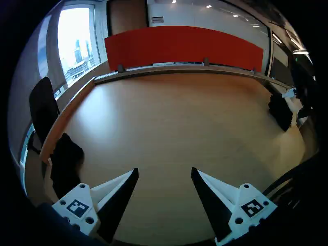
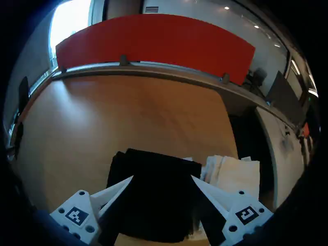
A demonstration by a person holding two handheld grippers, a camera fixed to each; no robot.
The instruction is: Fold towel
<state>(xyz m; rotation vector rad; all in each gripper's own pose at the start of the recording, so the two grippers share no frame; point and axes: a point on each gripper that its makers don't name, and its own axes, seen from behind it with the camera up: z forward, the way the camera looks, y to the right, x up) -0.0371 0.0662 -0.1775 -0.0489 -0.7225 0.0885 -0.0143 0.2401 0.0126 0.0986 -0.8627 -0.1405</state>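
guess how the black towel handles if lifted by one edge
Probably floppy: the black towel lies in soft folded layers, so a pinched edge would likely lift alone and sag. Likely light; cloth should drag, not slide, on the wooden table.

Left tool (image 1: 165, 172), right tool (image 2: 162, 177): white pointed fingers (image 1: 108, 187), black inner faces, square coded markers (image 1: 78, 208), screws.
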